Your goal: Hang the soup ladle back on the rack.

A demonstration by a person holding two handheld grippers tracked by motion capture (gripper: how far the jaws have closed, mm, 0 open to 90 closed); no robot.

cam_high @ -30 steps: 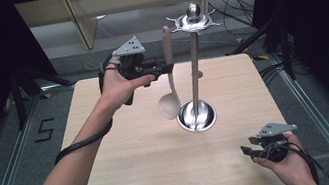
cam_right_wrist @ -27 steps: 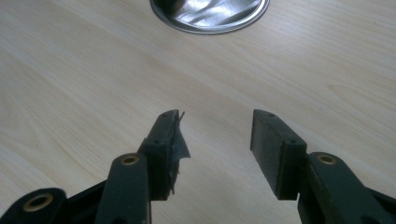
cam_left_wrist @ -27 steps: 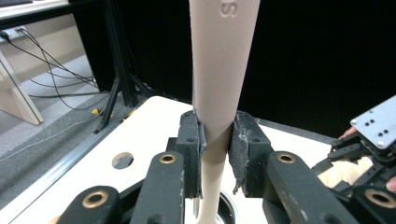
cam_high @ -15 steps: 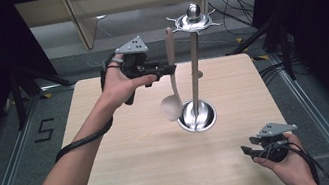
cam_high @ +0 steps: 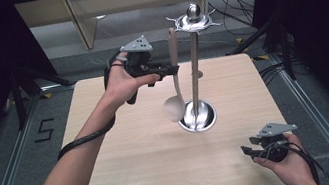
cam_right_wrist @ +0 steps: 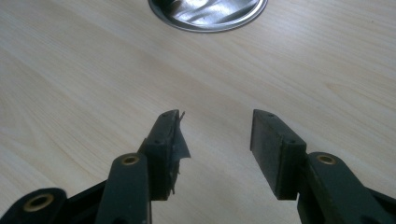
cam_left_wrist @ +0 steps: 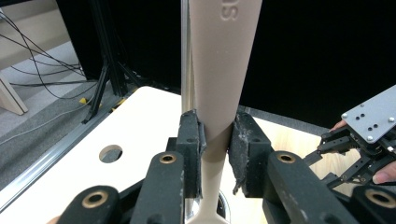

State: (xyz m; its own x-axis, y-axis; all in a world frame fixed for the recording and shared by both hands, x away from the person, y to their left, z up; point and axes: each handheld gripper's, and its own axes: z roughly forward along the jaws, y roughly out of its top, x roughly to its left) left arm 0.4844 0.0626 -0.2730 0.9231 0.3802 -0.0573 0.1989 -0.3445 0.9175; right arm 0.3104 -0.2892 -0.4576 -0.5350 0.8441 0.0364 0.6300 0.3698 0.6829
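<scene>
spoon: beige plastic serving spoon (cam_high: 174,78), held upright in the air, bowl down, just beside the stand's pole over the middle of the table; bowl hangs close above the base disc, handle top up near the hooks. Likely kept vertical so the handle end can meet a hook.
left gripper: left gripper (cam_high: 169,69) clenched on the spoon handle; in the left gripper view the pads (cam_left_wrist: 192,140) press both sides of the narrow neck (cam_left_wrist: 215,140). Gripping below the wide part probably stops it slipping down.
stand: chrome utensil stand (cam_high: 195,74), round base (cam_high: 198,116) on the table right of centre, star-shaped hook ring with ball knob (cam_high: 193,16) on top. No other utensils on it.
right gripper: right gripper (cam_high: 248,150) parked low near the table's near right corner, jaws apart, nothing between them (cam_right_wrist: 212,140); well apart from the stand, out of the way.
table: light wooden table (cam_high: 129,164), small hole (cam_left_wrist: 111,153) near one edge.
step, my guess: hanging the spoon, not yet on a hook.
</scene>
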